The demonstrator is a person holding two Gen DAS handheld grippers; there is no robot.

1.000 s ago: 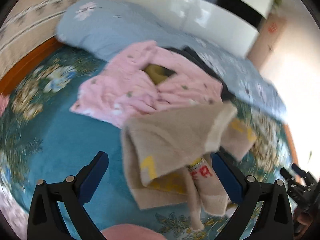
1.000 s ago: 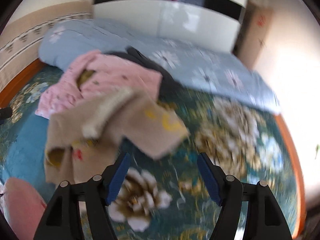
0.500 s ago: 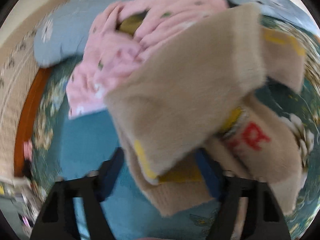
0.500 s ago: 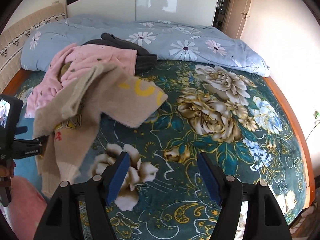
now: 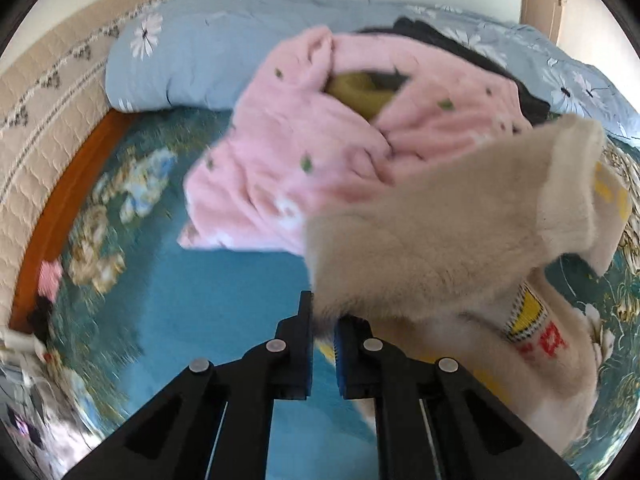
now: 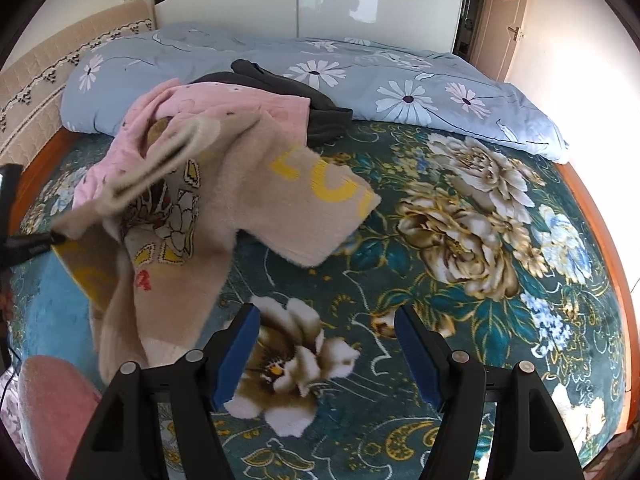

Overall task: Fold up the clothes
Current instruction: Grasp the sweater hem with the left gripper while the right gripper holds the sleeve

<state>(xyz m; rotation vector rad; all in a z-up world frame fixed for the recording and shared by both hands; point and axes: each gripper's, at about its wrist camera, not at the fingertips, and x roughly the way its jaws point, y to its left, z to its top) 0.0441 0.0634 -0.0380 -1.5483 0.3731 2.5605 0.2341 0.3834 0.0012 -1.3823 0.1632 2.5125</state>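
Beige fuzzy sweater with yellow lettering and a flower motif is partly lifted off the bed, one edge raised to the left, the remainder draped across the teal floral bedspread. In the left wrist view the same beige sweater fills the right half of the frame; a cream ribbed cuff hangs at upper right, and red and yellow markings show lower down. Left claw: fingers drawn nearly together, pinching the fuzzy edge of the sweater between the blue pads. Right claw: spread wide, holding nothing, hovering above the bedspread just right of the sweater's lower hem. The left claw's black tip is visible at the far left edge of the right wrist view, with fabric gripped in it. Behind the sweater lies a pink garment with small green specks, crumpled, an olive-yellow lining showing in its opening. A dark grey garment rests behind that, partly on the light blue daisy-print duvet bunched along the far side of the bed. A glossy white wardrobe stands beyond. A pink rounded object sits at lower left; identity cannot be determined.
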